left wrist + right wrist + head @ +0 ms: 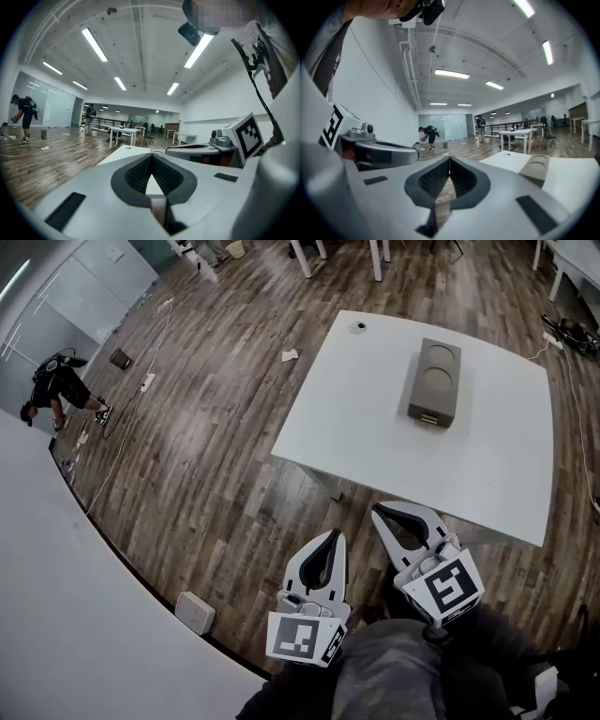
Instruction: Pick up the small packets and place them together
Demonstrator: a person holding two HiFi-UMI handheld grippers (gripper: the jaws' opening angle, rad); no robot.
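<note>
No small packets show in any view. A white table [487, 465] carries a grey oblong case [434, 382] with two round hollows in its lid; the right gripper view shows the same case [537, 169] ahead to the right. My left gripper [335, 536] hangs over the wooden floor, short of the table's near edge. Its tips meet with nothing between them, as the left gripper view also shows for the left gripper [151, 158]. My right gripper [379, 512] is beside it, just at the table's near edge, shut and empty, as the right gripper [450, 161] is in its own view.
A small round fitting [357, 326] sits at the table's far corner. A person [58, 390] bends over far left among floor cables. A white box [195, 612] lies on the floor by a big white surface [75, 615]. A paper scrap [290, 355] lies on the floor.
</note>
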